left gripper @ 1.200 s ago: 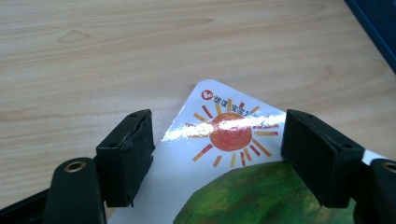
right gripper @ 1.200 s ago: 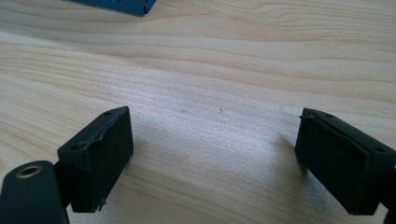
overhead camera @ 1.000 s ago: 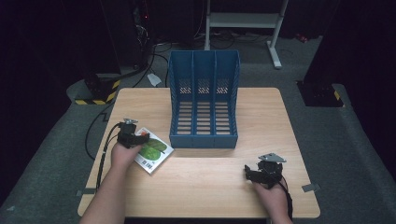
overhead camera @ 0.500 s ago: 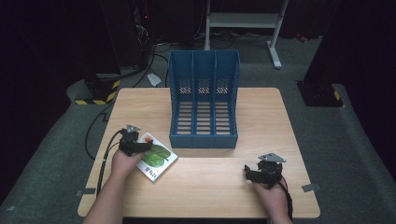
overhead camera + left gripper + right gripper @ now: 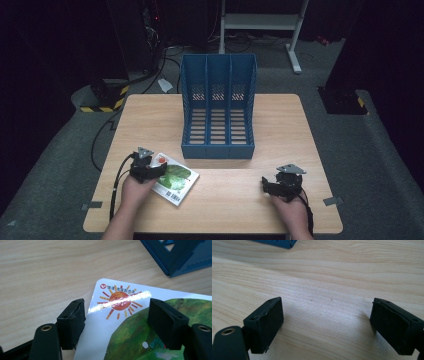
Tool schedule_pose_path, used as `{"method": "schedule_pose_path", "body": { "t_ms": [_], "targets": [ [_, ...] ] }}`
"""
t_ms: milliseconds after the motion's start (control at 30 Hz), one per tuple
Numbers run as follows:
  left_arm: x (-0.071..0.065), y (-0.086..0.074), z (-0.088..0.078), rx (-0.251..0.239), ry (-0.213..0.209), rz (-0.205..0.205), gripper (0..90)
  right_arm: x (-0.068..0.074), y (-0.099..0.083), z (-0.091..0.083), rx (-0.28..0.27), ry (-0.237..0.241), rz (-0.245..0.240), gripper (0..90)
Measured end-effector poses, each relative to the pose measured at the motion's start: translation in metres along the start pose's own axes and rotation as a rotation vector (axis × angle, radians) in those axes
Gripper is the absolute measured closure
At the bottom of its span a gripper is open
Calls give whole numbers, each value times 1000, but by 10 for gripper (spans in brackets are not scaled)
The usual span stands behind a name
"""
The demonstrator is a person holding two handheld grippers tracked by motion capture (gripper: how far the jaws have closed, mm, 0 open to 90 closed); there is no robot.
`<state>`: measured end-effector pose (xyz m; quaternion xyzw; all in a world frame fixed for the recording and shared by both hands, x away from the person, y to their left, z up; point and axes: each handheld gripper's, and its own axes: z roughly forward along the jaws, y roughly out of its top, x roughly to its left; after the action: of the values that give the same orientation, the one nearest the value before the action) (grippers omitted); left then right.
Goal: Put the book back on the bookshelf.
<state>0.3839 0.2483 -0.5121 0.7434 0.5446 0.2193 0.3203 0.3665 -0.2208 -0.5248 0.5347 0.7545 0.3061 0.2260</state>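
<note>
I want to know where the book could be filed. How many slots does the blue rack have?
3, side by side in the blue rack at the middle of the table: left, centre and right. All look empty, though the deep ends are partly hidden. The book lies flat at front left.

A: What is the pale wooden tabletop [image 5: 280, 125] like?

B: Light wood grain with a smooth, matt finish.

A: And the thin white and green picture book [image 5: 155, 322]?

B: Its paper cover is glossy, and a bright streak of glare crosses the printed orange sun.

A: The blue slotted file rack [image 5: 218, 107]?

B: It looks like hard plastic, smooth and fairly dull.

A: The left tongs [image 5: 122, 322]?

B: Black, matt pads [image 5: 72, 322] that look rubbery, with slightly rough edges.
</note>
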Motion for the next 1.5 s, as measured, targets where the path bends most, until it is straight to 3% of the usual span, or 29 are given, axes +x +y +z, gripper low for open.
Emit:
{"method": "schedule_pose_path", "body": {
  "t_ms": [233,333,467,500,567,700,733,767,833,867,1000,1033,1133,1167,1200,1233,1267,1467,1500],
  "targets": [
    [-15,-12,-11,-18,-9,-5,324,0,-1,-1,-4,12,-11,136],
    [-12,-18,-23,-40,1,-35,344,1,-2,-3,0,30,-37,138],
    [-8,-28,-41,-84,29,-41,365,6,-2,-6,8,59,-35,177],
    [-4,-36,-51,-103,24,-47,369,9,-2,-7,6,78,-45,179],
    [-2,-42,-52,-101,21,-43,369,17,-2,-9,-8,100,-59,207],
    [3,-50,-48,-93,-21,-77,364,37,-1,-14,-57,153,-94,284],
    [3,-50,-48,-93,-21,-77,364,37,-1,-14,-57,153,-94,284],
    [5,-51,-44,-75,-36,-71,363,47,0,-16,-71,178,-108,311],
    [6,-52,-42,-61,-54,-71,362,51,0,-16,-71,189,-106,314],
    [7,-54,-41,-67,-92,-90,370,65,0,-17,-65,228,-128,328],
    [3,-56,-42,-67,-101,-95,378,80,0,-18,-66,254,-167,344],
    [-1,-57,-43,-69,-124,-81,387,89,-1,-20,-67,260,-181,351],
    [-9,-57,-43,-58,-151,-63,390,96,-2,-21,-71,265,-196,355],
    [-18,-57,-43,-55,-166,-42,390,99,-3,-21,-67,266,-206,367],
    [-18,-57,-43,-55,-166,-42,390,99,-3,-21,-67,266,-206,367],
    [-30,-55,-42,-48,-196,-6,389,101,-4,-21,-60,262,-224,378],
    [-30,-55,-42,-48,-196,-6,390,101,-5,-22,-54,260,-221,379],
    [-64,-53,-41,-31,-264,73,393,95,-8,-21,-37,244,-223,391],
    [-64,-53,-41,-31,-264,73,397,95,-8,-21,-37,244,-223,391]
  ]
}}
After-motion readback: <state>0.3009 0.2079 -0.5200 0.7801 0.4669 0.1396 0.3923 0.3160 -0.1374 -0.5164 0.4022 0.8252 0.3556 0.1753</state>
